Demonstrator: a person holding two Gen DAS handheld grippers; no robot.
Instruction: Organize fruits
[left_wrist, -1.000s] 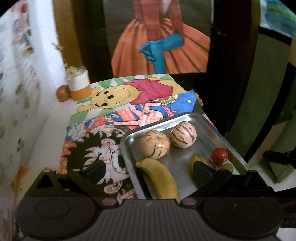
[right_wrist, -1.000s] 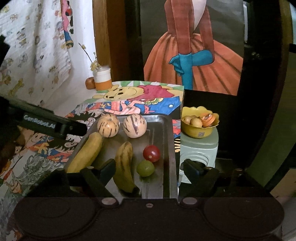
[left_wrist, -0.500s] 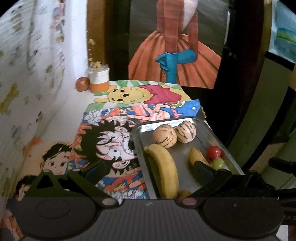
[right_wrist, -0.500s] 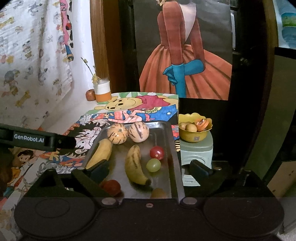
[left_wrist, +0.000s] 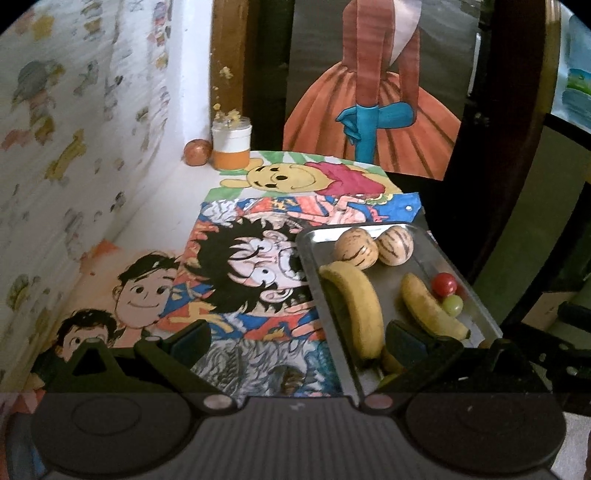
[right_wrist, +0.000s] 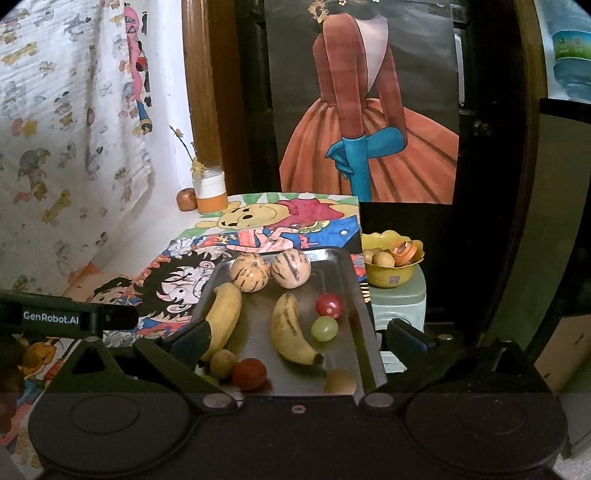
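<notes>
Cartoon drawings (left_wrist: 258, 266) cover the work surface, which is bounded by a patterned curtain (right_wrist: 66, 110) to the left of both grippers and a painted figure in an orange dress (right_wrist: 369, 147) straight ahead; a white-and-orange jar (right_wrist: 210, 194) stands in the far corner.

Task status: the metal tray (right_wrist: 364, 314) lies directly ahead of the right gripper (right_wrist: 295, 338) and ahead-right of the left gripper (left_wrist: 295, 341); it holds two striped melons (right_wrist: 269, 273) at the far end, touching each other; two bananas (right_wrist: 290, 328) lie lengthwise in the middle; a red tomato (right_wrist: 328, 305) and a green grape (right_wrist: 324, 328) sit together beside the right-hand banana; a second red tomato (right_wrist: 249, 373) and small brownish fruits (right_wrist: 222, 363) lie at the near end, close to the right gripper's left finger. Like fruits appear paired, so the sorting is judged well advanced; a yellow bowl (right_wrist: 391, 275) of further items stands on a stool ahead-right of the right gripper, off the tray; whether it belongs to the task cannot be told.

Gripper pose: both units are held level, pointing forward, raised clear of the surface; the left gripper's jaws are spread wide and hold nothing; the right gripper's jaws are likewise spread wide and hold nothing, framing the near end of the tray.
</notes>
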